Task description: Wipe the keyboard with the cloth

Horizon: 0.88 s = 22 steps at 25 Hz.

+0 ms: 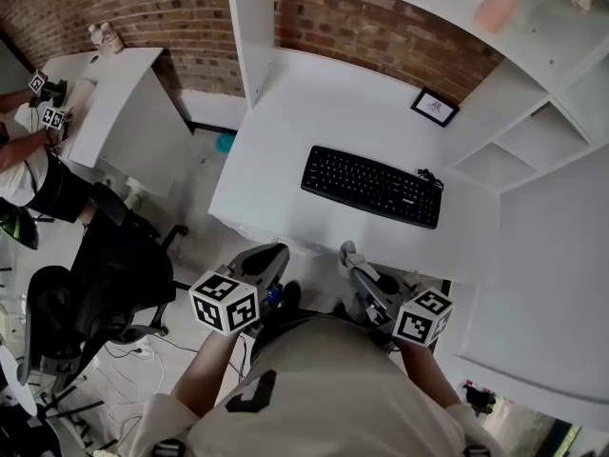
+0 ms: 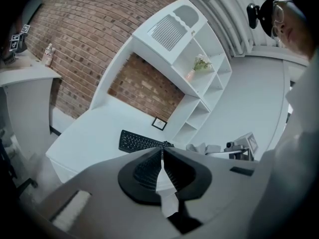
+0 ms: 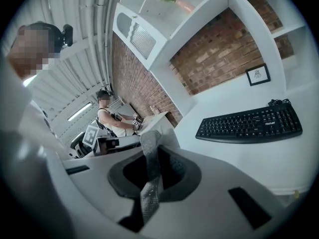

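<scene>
A black keyboard [image 1: 371,187] lies across the white desk [image 1: 285,122], its cable at the right end. Both grippers hang close to my body, short of the desk's front edge and apart from the keyboard. My left gripper [image 1: 269,258] is shut with nothing held; in the left gripper view its jaws [image 2: 162,150] meet at the tips, the keyboard [image 2: 137,142] beyond them. My right gripper [image 1: 354,260] is shut on a grey cloth [image 3: 148,139]. The cloth sticks up past the jaws [image 3: 157,151] and runs down between them. The keyboard [image 3: 251,123] is far to the right in that view.
A small framed picture [image 1: 435,108] stands behind the keyboard. White shelves [image 1: 519,136] rise on the right, with a pink vase [image 1: 498,8] on top. A black office chair [image 1: 105,284] is at my left. Another person [image 1: 24,150] works at a second white desk [image 1: 114,103].
</scene>
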{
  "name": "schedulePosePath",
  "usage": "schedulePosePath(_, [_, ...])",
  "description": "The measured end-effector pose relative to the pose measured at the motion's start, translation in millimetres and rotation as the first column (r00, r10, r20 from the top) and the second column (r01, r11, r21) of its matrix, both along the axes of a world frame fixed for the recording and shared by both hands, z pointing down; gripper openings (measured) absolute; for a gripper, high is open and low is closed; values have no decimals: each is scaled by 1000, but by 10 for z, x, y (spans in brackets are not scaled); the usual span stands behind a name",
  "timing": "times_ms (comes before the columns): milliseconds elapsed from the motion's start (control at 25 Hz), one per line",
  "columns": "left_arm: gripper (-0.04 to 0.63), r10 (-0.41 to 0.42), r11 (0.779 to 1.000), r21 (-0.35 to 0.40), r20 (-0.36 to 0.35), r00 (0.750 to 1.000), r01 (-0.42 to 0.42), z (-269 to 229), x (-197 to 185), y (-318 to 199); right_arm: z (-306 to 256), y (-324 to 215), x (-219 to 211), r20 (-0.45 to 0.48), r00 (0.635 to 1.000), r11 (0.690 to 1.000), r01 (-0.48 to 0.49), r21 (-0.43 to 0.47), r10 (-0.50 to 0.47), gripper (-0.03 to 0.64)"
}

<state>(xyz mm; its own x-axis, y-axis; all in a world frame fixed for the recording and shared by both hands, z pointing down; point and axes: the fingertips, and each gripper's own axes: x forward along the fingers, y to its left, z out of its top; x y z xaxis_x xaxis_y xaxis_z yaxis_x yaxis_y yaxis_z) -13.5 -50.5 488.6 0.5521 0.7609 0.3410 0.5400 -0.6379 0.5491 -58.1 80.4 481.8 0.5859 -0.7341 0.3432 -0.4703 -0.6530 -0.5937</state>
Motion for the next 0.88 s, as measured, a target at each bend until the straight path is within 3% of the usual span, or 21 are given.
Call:
schedulePosePath(280, [15, -74, 997, 24, -16, 997, 74, -57, 187, 100, 40, 142, 439, -2, 1000, 998, 9, 63, -9, 15])
schedulePosePath(640, [15, -183, 980, 80, -12, 983, 184, -126, 500, 676, -11, 541, 993, -51, 986, 981, 164, 105, -160, 15])
schedulePosePath(880, [11, -213, 966, 144, -34, 976, 216, -241, 542, 941, 168, 768, 1106, 16, 975, 963, 214, 164, -220, 15])
